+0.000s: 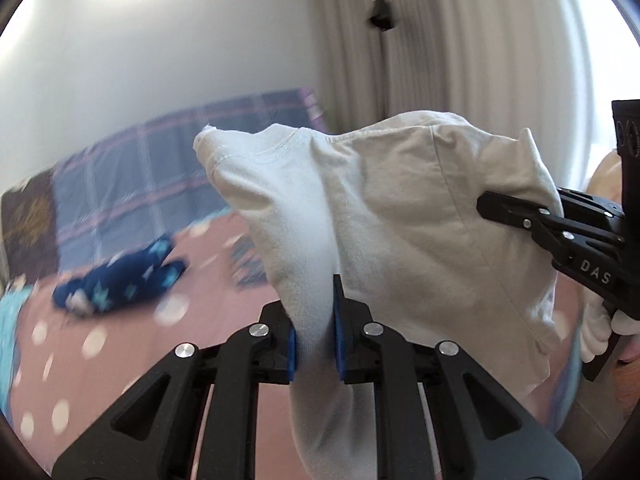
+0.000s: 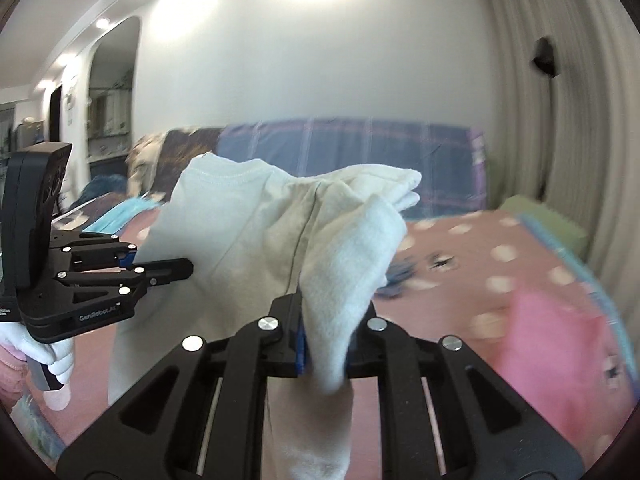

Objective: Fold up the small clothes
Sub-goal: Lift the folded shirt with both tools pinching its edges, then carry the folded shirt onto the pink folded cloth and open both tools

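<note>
Cream cotton garment [image 1: 400, 208], held aloft above pink polka-dot bedspread [image 1: 100, 344]: left gripper [image 1: 314, 344] clenched on one fold, right gripper [image 2: 324, 348] clenched on another. Navy star-print cloth [image 1: 120, 280] lies on bedspread.

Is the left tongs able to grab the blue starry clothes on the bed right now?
Probably not yet. The left tongs are shut on the white garment, which the right tongs also grip. The blue starry cloth lies uncovered on the bed.
</note>
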A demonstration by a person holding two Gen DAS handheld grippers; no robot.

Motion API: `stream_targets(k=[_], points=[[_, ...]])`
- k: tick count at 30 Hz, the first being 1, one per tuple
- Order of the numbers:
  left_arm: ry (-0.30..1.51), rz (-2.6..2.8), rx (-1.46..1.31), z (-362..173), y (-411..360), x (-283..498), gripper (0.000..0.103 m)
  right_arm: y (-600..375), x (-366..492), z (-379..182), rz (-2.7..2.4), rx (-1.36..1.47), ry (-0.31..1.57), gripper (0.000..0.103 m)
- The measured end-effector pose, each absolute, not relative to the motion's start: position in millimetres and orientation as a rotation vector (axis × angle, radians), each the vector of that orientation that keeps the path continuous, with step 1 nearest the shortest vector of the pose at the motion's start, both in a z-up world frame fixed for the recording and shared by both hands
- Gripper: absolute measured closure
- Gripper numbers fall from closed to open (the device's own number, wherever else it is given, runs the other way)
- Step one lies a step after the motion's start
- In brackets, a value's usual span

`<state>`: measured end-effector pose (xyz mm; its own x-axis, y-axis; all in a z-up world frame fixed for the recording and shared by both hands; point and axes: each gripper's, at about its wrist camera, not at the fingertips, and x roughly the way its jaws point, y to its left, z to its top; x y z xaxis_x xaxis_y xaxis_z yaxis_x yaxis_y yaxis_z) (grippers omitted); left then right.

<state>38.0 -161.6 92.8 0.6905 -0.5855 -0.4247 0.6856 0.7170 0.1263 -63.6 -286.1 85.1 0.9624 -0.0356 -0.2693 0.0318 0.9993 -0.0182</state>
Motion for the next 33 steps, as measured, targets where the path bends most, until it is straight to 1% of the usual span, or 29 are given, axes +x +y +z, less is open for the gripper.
stream_targets(k=[5, 10, 15, 19, 21, 23, 24, 25, 26, 28, 29, 30, 31, 33], points=[[0.318, -0.878, 0.307, 125.3, -234.2, 26.4, 0.089, -347.9, -110.2, 116.7, -0.163, 0.052, 0.213, 0.091], [0.321, -1.014, 0.359, 141.5, -318.0, 25.0, 0.089, -411.6, -143.3, 133.6, -0.343, 0.063, 0.193, 0.091], [0.327, -1.097, 0.404, 137.7, -388.5, 30.8, 0.089, -472.6, -149.8, 136.9, -0.495, 0.093, 0.22, 0.091], [0.414, -1.136, 0.417, 123.0, -443.8, 54.4, 0.089, -521.3, -136.3, 127.0, -0.593, 0.114, 0.271, 0.091], [0.467, -1.14, 0.415, 106.9, -474.2, 75.0, 0.088, -547.8, -120.3, 116.2, -0.631, 0.146, 0.309, 0.091], [0.512, -1.139, 0.418, 85.1, -495.9, 95.8, 0.08, -571.3, -99.1, 101.0, -0.667, 0.163, 0.353, 0.09], [0.551, -1.092, 0.439, 64.5, -509.0, 111.7, 0.067, -587.6, -85.0, 91.3, -0.692, 0.177, 0.392, 0.087], [0.575, -1.041, 0.458, 50.4, -513.6, 122.4, 0.065, -609.7, -68.0, 72.2, -0.745, 0.208, 0.476, 0.08], [0.604, -1.008, 0.474, 34.5, -515.9, 131.3, 0.065, -624.0, -61.1, 56.9, -0.787, 0.242, 0.528, 0.076], [0.663, -0.996, 0.482, 6.6, -508.9, 144.1, 0.064, -639.2, -62.2, 36.2, -0.791, 0.326, 0.547, 0.074], [0.661, -1.009, 0.471, -2.8, -501.5, 146.7, 0.061, -642.0, -67.4, 26.7, -0.76, 0.363, 0.539, 0.074], [0.635, -1.015, 0.464, -7.1, -495.2, 144.8, 0.055, -641.0, -69.8, 22.0, -0.747, 0.366, 0.538, 0.074], [0.618, -1.02, 0.466, -9.5, -490.8, 144.1, 0.052, -636.9, -74.8, 18.0, -0.739, 0.359, 0.537, 0.074], [0.594, -1.038, 0.472, -12.9, -481.2, 142.6, 0.051, -622.6, -79.9, 12.6, -0.715, 0.337, 0.533, 0.072]])
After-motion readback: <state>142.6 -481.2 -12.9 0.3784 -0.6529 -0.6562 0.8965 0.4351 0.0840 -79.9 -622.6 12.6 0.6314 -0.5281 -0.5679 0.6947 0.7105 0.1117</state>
